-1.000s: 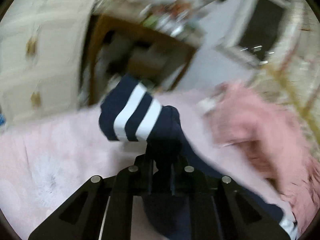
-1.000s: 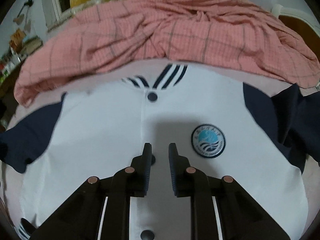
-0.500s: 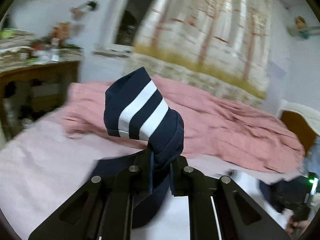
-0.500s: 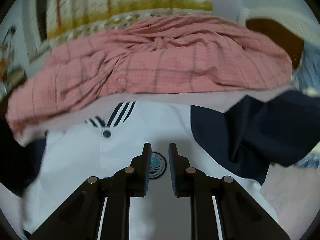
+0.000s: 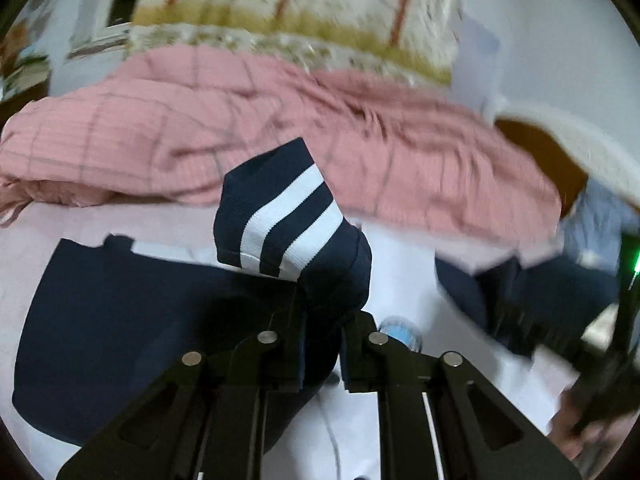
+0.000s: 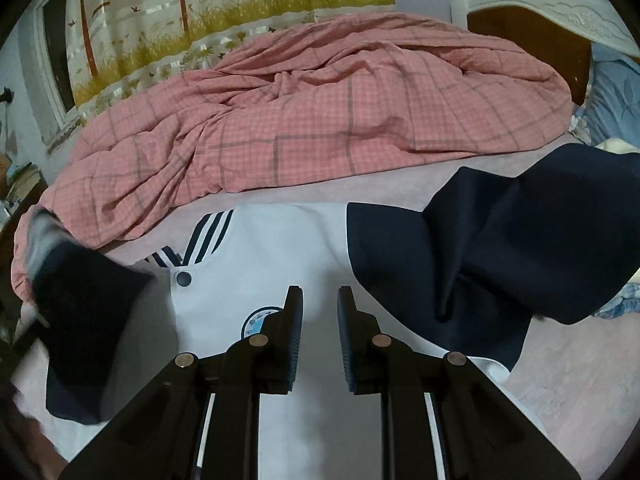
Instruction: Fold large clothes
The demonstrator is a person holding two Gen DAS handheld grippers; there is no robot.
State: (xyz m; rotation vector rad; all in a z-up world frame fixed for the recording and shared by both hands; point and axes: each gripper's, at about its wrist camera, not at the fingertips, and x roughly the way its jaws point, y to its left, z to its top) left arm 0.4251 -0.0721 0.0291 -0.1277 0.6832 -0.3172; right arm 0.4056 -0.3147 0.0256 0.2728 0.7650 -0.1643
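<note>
A white jacket (image 6: 260, 276) with navy sleeves lies face up on the bed, with a round blue badge (image 6: 258, 322) on its chest. My left gripper (image 5: 322, 344) has the left navy sleeve (image 5: 120, 320) between its fingers. The striped cuff (image 5: 280, 224) stands up above them. Its jaws are opening, and the cloth still fills the gap. That sleeve is drawn across the white body (image 5: 400, 272). My right gripper (image 6: 318, 320) hovers over the chest beside the badge, open by a narrow gap with nothing in it. The right navy sleeve (image 6: 500, 248) lies crumpled to its right.
A rumpled pink checked quilt (image 6: 320, 120) fills the far side of the bed. Behind it hang a tree-print curtain (image 6: 200, 20) and a white-and-wood headboard (image 6: 540, 12). Pink sheet (image 6: 560, 380) shows at the right. A blue pillow (image 6: 612, 96) sits at the far right.
My left gripper swung the striped cuff from the bed's left side across onto the jacket, and its jaws have widened slightly. The right gripper shifted right, toward the right sleeve, then held still.
</note>
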